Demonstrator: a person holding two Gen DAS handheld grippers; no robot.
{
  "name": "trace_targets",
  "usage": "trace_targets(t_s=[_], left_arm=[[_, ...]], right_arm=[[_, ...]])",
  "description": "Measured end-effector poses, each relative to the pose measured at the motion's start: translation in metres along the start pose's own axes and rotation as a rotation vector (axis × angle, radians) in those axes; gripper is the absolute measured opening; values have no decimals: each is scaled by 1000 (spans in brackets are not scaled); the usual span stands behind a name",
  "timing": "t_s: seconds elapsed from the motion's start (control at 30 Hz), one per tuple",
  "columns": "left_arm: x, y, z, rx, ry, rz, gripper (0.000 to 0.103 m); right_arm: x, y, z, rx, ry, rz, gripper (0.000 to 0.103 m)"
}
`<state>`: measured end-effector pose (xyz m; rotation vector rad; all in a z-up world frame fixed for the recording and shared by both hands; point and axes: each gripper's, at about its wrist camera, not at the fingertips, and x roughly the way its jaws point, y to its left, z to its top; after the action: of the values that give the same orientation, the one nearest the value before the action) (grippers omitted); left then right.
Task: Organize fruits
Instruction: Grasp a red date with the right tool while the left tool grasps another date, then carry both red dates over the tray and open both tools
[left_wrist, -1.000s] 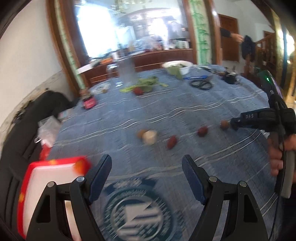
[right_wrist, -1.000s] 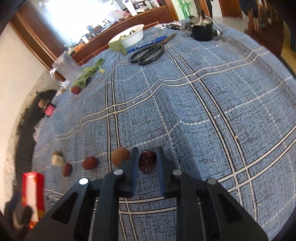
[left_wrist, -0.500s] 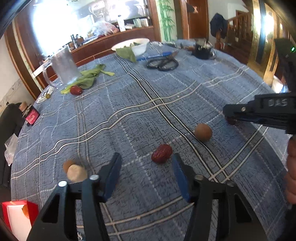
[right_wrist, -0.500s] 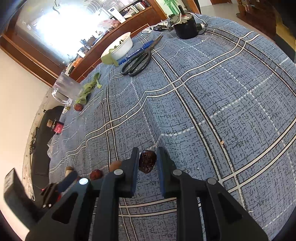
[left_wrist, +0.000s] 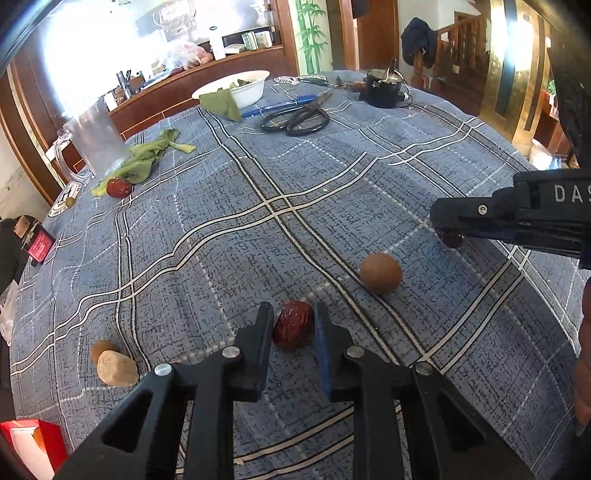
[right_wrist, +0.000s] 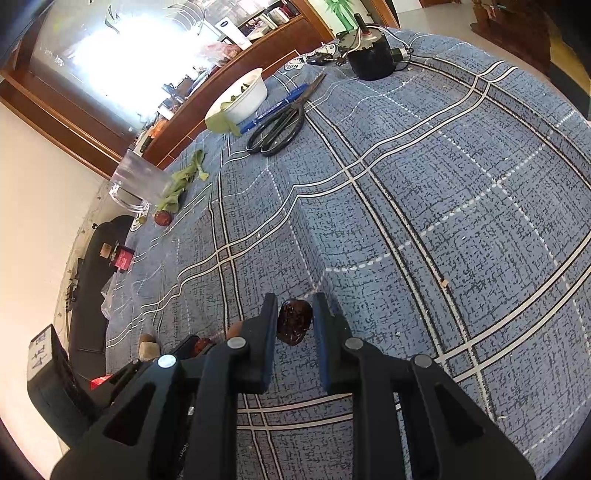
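Lettering comes first: we read "DAS" in white on the black body of our right gripper (left_wrist: 448, 236) where it reaches in from the right edge of the left wrist view; the rest runs out of frame. A card on a dark box (right_wrist: 42, 356) at the left edge of the right wrist view carries handwriting we cannot make out.

We hold our left gripper (left_wrist: 293, 325) low over the blue plaid tablecloth (left_wrist: 221, 206), its fingers pointing away from us and closed against both sides of a wrinkled red date (left_wrist: 293, 326) that sits on the cloth. Our right gripper (right_wrist: 294, 321) lies nearly level, and its fingers clasp a darker date (right_wrist: 293, 321) at the tips; whether that fruit touches the cloth we cannot tell. A hand (left_wrist: 583, 365) shows at the right edge.

A round brown fruit (left_wrist: 380, 273) lies between the two grippers, free of both. Two pale lumps (left_wrist: 112, 363) sit touching each other near the table's left side. Another red fruit (left_wrist: 118, 187) rests far back beside green leaves (left_wrist: 147, 158) and a glass mug (left_wrist: 94, 142).
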<state>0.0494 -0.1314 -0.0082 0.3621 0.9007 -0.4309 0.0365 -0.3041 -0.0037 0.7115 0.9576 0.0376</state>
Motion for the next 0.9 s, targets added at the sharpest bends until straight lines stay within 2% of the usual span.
trace_targets(t_s=[0.13, 0.27, 0.57, 0.8, 0.87, 0.9], left_arm=[[-3, 1, -2, -48, -5, -7, 21], [-25, 0, -5, -101, -51, -6, 21], [-107, -11, -8, -139, -234, 38, 21], [-171, 12, -29, -222, -351, 69, 21], [-186, 20, -36, -234, -385, 102, 21], [-196, 25, -42, -245, -409, 144, 21]], right_arm=[[-2, 2, 0, -6, -12, 3, 20], [-8, 5, 0, -20, -42, 12, 20], [-22, 19, -4, -75, -115, 62, 21], [-36, 33, -9, -146, -213, 91, 21], [-38, 39, -12, -175, -237, 79, 20], [-38, 41, -13, -186, -244, 76, 20]])
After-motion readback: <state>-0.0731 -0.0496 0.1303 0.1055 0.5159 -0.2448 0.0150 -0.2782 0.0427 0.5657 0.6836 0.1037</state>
